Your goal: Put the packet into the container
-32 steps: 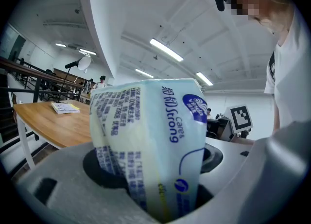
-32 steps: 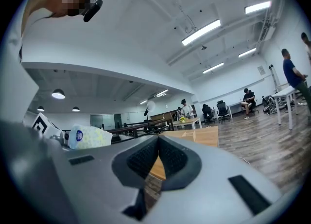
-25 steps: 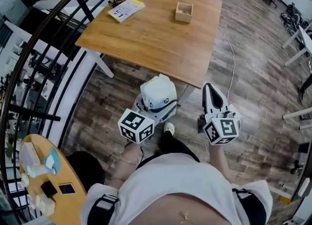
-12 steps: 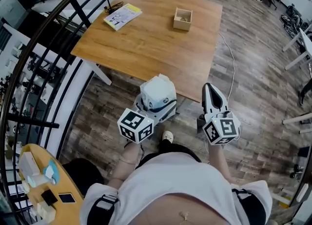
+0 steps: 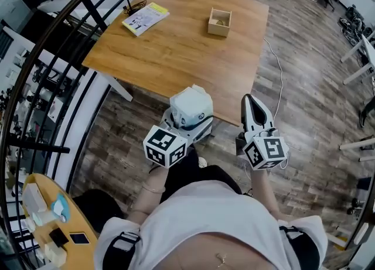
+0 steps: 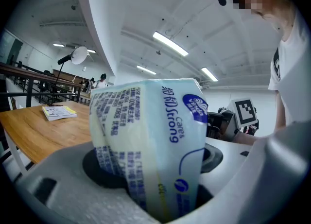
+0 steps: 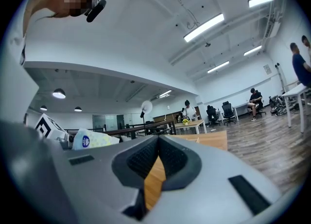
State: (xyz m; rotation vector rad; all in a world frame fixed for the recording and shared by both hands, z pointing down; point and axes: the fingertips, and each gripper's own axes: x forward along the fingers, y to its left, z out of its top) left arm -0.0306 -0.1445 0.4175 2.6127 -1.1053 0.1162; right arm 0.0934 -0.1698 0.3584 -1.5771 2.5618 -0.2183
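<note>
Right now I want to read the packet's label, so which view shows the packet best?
Left gripper view: the packet fills the frame, blue print facing the camera. Head view shows only its white top; right gripper view catches a small corner.

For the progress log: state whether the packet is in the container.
Out. The packet sits clamped in the left gripper at the table edge; the container stands far across it.

- table (image 5: 176, 52) ahead — booklet (image 5: 145, 18) on its far left, container (image 5: 220, 21) on its far side, right of booklet, well apart
- packet (image 5: 191, 106) between left gripper (image 5: 186, 123) jaws, at table's near edge
- right gripper (image 5: 250, 102) right of packet, near table's near corner
</note>
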